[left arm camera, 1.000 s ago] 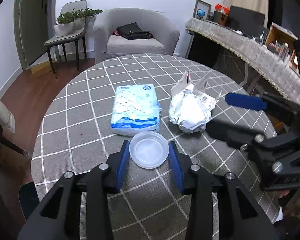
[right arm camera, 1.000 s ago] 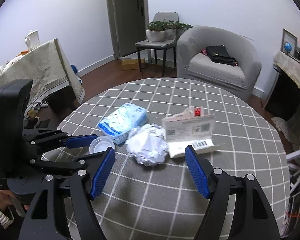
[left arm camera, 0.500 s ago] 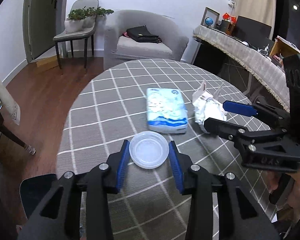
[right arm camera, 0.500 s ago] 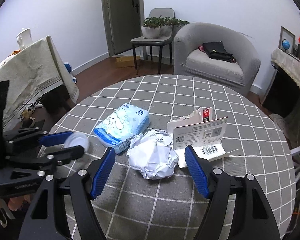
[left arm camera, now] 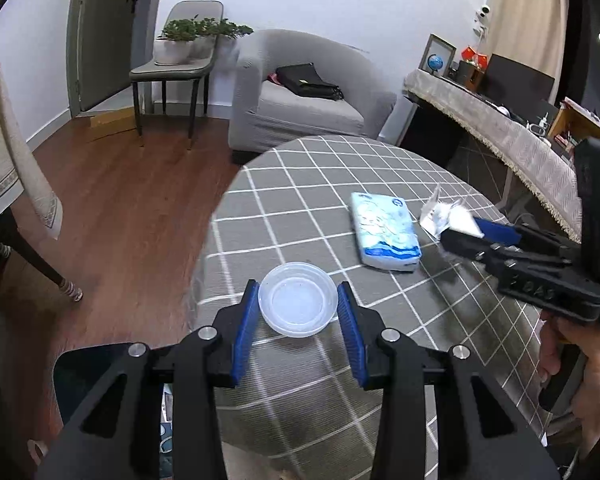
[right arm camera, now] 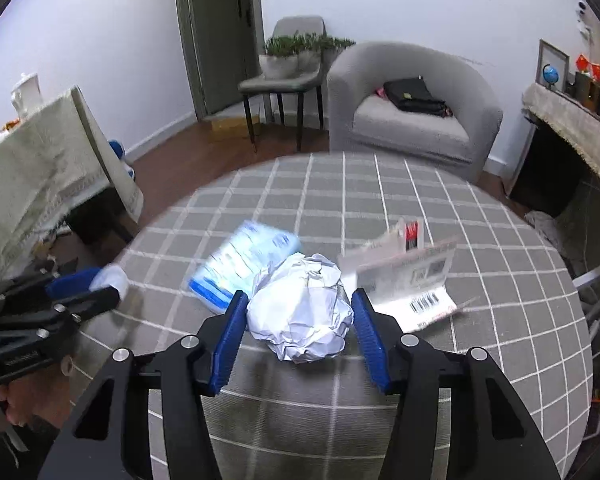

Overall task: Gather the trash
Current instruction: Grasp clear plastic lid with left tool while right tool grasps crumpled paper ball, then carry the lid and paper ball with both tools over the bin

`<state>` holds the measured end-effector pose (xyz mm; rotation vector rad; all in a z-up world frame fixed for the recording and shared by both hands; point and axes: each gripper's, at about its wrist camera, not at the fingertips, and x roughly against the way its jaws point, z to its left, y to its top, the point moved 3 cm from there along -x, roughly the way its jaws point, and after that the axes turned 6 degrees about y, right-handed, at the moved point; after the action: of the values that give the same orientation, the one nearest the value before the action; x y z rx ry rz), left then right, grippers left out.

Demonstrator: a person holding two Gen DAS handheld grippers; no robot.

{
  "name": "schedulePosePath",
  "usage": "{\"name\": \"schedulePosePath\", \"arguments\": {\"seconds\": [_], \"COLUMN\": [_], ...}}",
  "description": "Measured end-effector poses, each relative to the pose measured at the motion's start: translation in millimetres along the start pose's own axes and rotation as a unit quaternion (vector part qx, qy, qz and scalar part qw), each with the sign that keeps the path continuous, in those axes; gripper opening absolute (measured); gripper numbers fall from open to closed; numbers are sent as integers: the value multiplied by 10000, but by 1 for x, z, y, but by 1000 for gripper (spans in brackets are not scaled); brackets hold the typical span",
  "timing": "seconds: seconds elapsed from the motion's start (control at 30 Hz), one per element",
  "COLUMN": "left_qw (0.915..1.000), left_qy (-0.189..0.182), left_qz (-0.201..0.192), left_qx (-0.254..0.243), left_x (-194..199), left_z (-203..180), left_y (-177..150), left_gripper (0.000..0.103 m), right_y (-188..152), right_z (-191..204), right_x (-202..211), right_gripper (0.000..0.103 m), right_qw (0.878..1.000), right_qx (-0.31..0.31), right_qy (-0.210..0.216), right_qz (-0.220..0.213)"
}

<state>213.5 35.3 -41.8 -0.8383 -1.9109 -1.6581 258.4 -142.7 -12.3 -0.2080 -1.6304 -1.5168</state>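
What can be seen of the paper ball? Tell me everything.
The paper ball is a white, tightly crumpled wad with sharp creases and grey shadowed folds. It sits between the right gripper's blue pads, which have closed against its sides. Whether it is lifted off the checked tablecloth cannot be told. The blue tissue pack lies just behind it, the torn box to its right.

White walls; wood floor at left; grey armchair upper centre; potted plants on grey chair upper left.
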Motion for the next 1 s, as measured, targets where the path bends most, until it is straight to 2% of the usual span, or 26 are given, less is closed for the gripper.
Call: {"name": "schedulePosePath", "arguments": {"seconds": [0.27, 0.53, 0.8, 1.0], "left_qw": [9998, 9986, 9963, 9926], "left_qy": [127, 415, 761, 1058], "left_qz": [-96, -102, 26, 378], "left_qx": [143, 314, 389, 455], "left_x": [16, 31, 39, 32], "left_z": [23, 60, 101, 131], "left_y": [0, -6, -22, -42], "left_gripper": [42, 42, 42, 42], "right_y": [9, 19, 33, 37], "right_z": [32, 76, 130, 169], "right_x": [-5, -18, -30, -42], "right_gripper": [54, 54, 54, 54], "right_qw": [9996, 9977, 9929, 9885], "right_qx": [191, 336, 577, 735], "right_qy": [197, 594, 1043, 1315], "right_qz": [-19, 26, 23, 115]}}
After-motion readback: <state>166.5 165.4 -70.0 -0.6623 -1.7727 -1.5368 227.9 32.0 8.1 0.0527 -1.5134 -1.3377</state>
